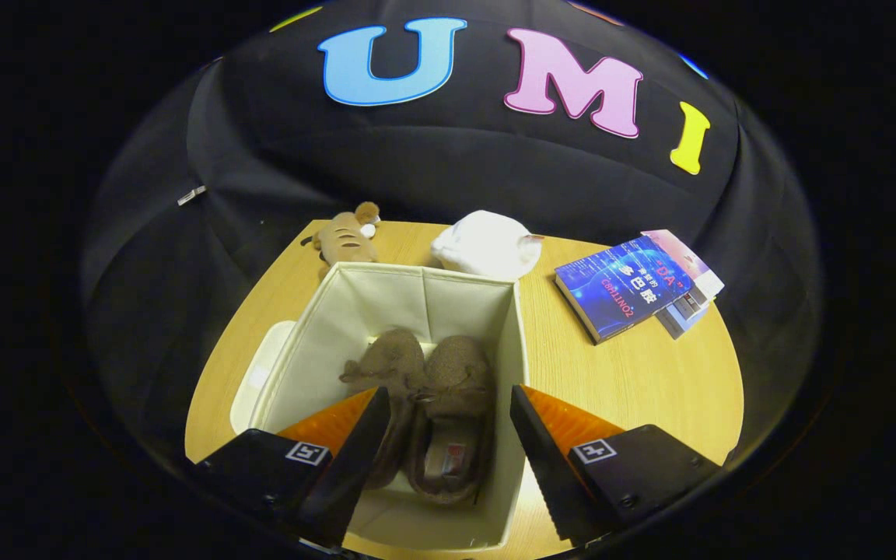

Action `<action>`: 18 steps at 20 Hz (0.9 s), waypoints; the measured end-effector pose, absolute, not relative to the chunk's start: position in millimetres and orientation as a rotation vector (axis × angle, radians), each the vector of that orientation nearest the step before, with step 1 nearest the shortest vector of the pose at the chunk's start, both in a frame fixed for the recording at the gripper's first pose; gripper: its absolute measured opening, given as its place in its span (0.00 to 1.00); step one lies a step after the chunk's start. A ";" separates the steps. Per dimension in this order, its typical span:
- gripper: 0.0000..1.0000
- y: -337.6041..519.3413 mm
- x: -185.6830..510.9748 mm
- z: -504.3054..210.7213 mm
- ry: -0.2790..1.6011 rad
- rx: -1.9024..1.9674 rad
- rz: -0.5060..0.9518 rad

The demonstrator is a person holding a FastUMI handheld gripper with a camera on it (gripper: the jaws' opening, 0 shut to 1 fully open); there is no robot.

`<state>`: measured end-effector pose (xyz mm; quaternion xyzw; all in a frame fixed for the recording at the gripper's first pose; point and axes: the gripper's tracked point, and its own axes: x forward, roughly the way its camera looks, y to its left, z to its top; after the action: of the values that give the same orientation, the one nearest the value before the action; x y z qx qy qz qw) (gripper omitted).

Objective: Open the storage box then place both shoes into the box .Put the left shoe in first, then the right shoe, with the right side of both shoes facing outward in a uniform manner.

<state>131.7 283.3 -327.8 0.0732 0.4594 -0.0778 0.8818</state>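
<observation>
I have the gripper (pixel 444 435) hanging over the open storage box (pixel 316 327), its two fingers (pixel 355 451) spread wide apart with nothing between them but the view down into the box. Both shoes sit on the box floor side by side: one shoe (pixel 390 373) just ahead of my left finger and partly covered by it, the other shoe (pixel 454 420) between the fingers, nearer the right-hand wall, its opening and insole label showing. Their toes point away from me toward the far wall. A pale flat piece that I take to be the lid (pixel 257 377) lies on the counter (pixel 635 373) against the box's left side. Beyond the box rest a small plush toy (pixel 345 237) and a white bundle of cloth (pixel 487 245), and a stack of books (pixel 635 284) lies well off to the right. Judging by this, the placing looks done or nearly so, and what matters now is a clean exit. I would keep the fingers open, lift straight up without tilting, and watch the right finger, which stands close to the box's soft right wall; snagging that fabric rim could drag the box or disturb the pair. I cannot confirm from here which side of each shoe faces outward.
</observation>
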 end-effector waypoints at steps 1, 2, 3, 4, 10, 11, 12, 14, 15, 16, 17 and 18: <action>0.98 283.6 131.1 -326.4 0.956 0.150 -0.159; 0.98 284.2 130.6 -325.8 0.953 0.150 -0.158; 0.98 284.6 130.1 -324.0 0.948 0.151 -0.156; 0.98 284.5 130.3 -321.0 0.940 0.153 -0.152; 0.98 268.2 135.8 -275.5 0.792 0.161 -0.112; 0.98 259.3 135.3 -265.9 0.762 0.154 -0.109; 0.98 246.9 135.0 -254.3 0.727 0.145 -0.104; 0.98 224.5 131.3 -238.2 0.678 0.127 -0.103; 0.98 207.1 128.5 -229.1 0.649 0.111 -0.107; 0.97 192.5 124.5 -221.5 0.628 0.095 -0.113; 0.97 177.0 120.3 -215.7 0.611 0.079 -0.116; 0.97 162.7 114.4 -209.6 0.600 0.062 -0.113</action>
<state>114.4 162.7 -209.6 0.0303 0.2952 -0.0558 0.9533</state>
